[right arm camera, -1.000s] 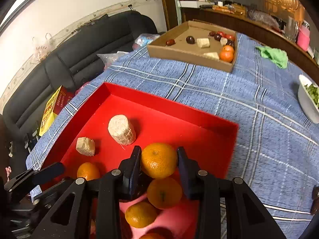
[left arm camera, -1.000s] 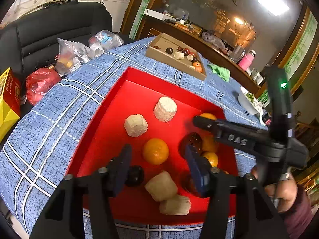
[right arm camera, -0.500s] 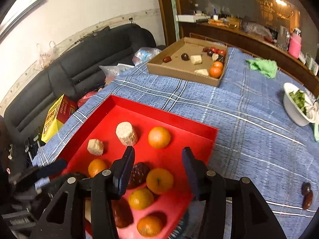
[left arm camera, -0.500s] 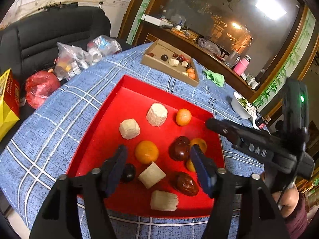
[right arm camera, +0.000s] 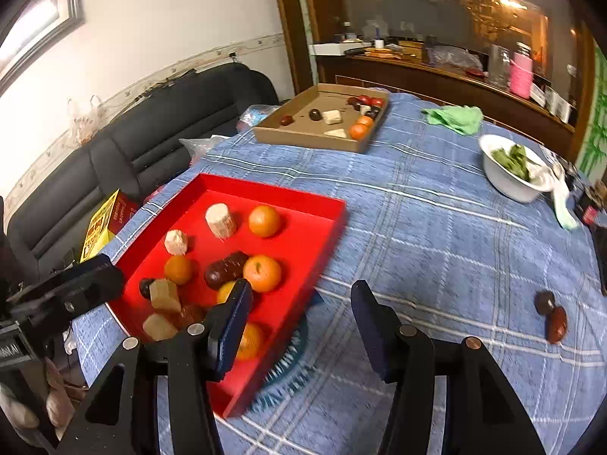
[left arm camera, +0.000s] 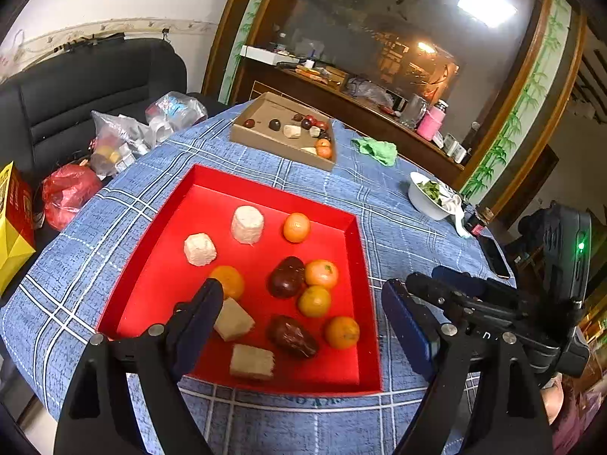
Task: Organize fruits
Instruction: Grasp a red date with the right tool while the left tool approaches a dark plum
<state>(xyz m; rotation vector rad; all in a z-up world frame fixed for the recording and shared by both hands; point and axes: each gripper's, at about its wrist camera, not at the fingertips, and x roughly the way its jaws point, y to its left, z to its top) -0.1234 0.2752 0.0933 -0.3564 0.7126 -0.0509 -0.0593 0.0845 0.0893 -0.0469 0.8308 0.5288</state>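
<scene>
Both grippers hang over the blue plaid table [left arm camera: 398, 197] with nothing between their pads. Left gripper [left arm camera: 299, 326] stands wide apart, its jaws having just been opening, above the near half of the red tray [left arm camera: 265, 185]. Right gripper [right arm camera: 299, 322] is parted too, jaws just widened, and it straddles the tray's right rim with bare cloth below.

Seen from the left wrist, the tray holds five oranges: one at 12 o'clock [left arm camera: 296, 227], one left of centre [left arm camera: 229, 281] and three in a loose column at 3 to 4 o'clock [left arm camera: 321, 273]. Two dark red fruits lie among them, one at the centre [left arm camera: 287, 276] touching an orange, one at 5 o'clock [left arm camera: 292, 336]. A pale cylinder [left arm camera: 247, 224] and a smaller pale chunk [left arm camera: 200, 249] sit at 11 and 10 o'clock. Two tan blocks [left arm camera: 232, 320] rest near the 6 o'clock rim, one just beside the left pad.

Beyond the tray at 12 o'clock a cardboard box [left arm camera: 273, 144] holds more mixed fruit. A green cloth [left arm camera: 375, 149] and a white bowl [left arm camera: 426, 199] of greens lie toward 2 o'clock. In the right wrist view, two dark fruits [right arm camera: 551, 313] lie loose on the cloth at 3 o'clock, well apart from the tray.
</scene>
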